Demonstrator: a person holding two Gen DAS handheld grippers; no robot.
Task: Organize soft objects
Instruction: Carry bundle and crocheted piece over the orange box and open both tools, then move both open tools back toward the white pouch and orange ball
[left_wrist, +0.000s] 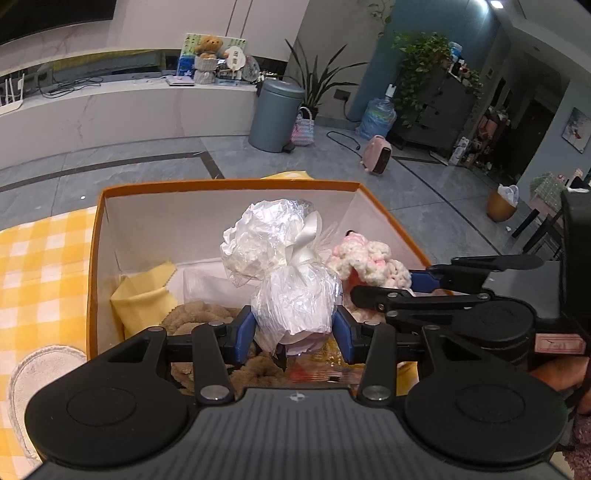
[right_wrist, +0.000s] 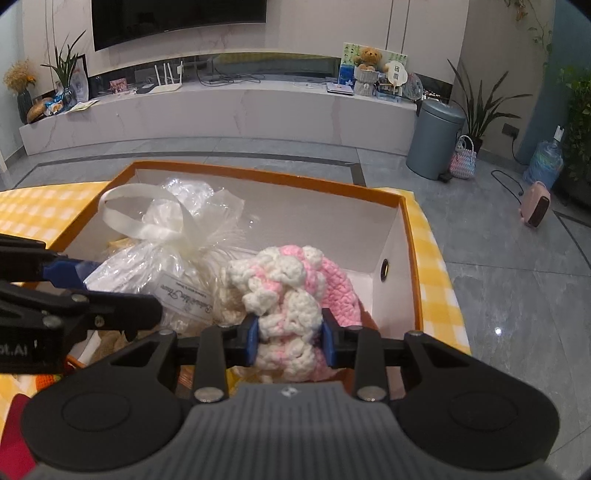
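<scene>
The cellophane bundle covers much of the orange box, so a part of the box floor cannot be seen. What the wrapping holds stays unclear; only a white mass and a bit of pink show through. The brown plush piece is half behind the left gripper. The small label carries script too blurred to read. The lower part of the pink and white crochet item disappears behind the right gripper. The white fluffy thing on the checked cloth is partly covered by the left gripper's body.
</scene>
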